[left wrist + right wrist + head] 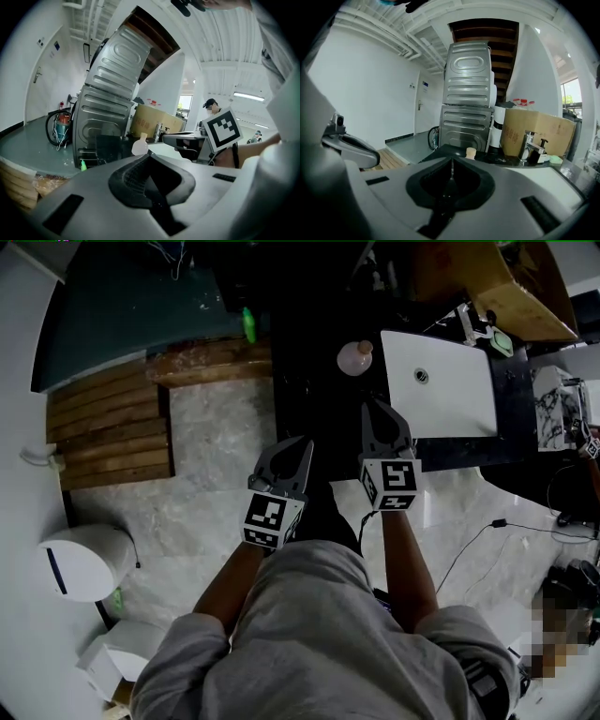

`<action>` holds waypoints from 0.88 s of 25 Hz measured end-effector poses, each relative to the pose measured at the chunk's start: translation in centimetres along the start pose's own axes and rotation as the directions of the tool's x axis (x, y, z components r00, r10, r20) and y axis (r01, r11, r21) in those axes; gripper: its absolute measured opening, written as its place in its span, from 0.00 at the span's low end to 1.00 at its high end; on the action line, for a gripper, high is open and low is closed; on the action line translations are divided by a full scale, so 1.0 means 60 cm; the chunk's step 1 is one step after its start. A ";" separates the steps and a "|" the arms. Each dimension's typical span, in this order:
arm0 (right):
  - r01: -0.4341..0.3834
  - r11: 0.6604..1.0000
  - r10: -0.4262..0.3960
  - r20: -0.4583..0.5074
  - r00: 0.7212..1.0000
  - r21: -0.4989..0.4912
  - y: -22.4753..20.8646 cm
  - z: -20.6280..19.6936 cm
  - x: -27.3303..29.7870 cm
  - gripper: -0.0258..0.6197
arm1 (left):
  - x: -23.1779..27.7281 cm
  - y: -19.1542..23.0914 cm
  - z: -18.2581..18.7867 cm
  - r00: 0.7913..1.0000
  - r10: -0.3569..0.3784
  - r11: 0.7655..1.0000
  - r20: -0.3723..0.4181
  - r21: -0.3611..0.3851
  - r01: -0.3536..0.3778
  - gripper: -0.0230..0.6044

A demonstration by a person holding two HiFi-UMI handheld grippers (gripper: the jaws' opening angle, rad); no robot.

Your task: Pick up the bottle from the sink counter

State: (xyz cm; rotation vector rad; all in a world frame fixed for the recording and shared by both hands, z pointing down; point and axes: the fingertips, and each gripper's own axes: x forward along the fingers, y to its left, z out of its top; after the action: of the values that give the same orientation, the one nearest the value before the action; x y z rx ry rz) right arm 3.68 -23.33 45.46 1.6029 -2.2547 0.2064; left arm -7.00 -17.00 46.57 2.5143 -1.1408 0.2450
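Observation:
A small round pale bottle [355,358] with a cork-coloured cap stands on the dark sink counter [309,381], just left of the white basin [441,385]. In the head view my right gripper [374,412] points at the counter's front edge, a little short of the bottle; its jaws are shut and hold nothing. My left gripper [304,446] hangs lower and to the left, over the counter's near edge, also shut and empty. The bottle [139,145] shows ahead in the left gripper view. Only its cap [471,152] rises above my right gripper [451,161] in the right gripper view.
A tap [473,324] and a cardboard box [511,287] stand behind the basin. Stacked metal machines [468,93] rise beyond the counter. Wooden decking [112,423] and a white bin [84,559] lie on the left, and a cable [478,535] trails on the right floor.

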 end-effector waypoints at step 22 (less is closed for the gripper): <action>-0.075 0.991 0.072 0.034 0.997 0.106 -0.089 -0.016 0.149 0.25 | 0.155 0.057 0.007 0.993 0.051 0.999 -0.107 -0.007 -0.052 0.06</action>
State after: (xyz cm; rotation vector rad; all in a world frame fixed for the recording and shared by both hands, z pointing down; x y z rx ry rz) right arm 6.31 -32.74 49.24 1.5868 -2.3647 0.3306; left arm -3.45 -25.61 49.91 2.4337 -1.1627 0.3825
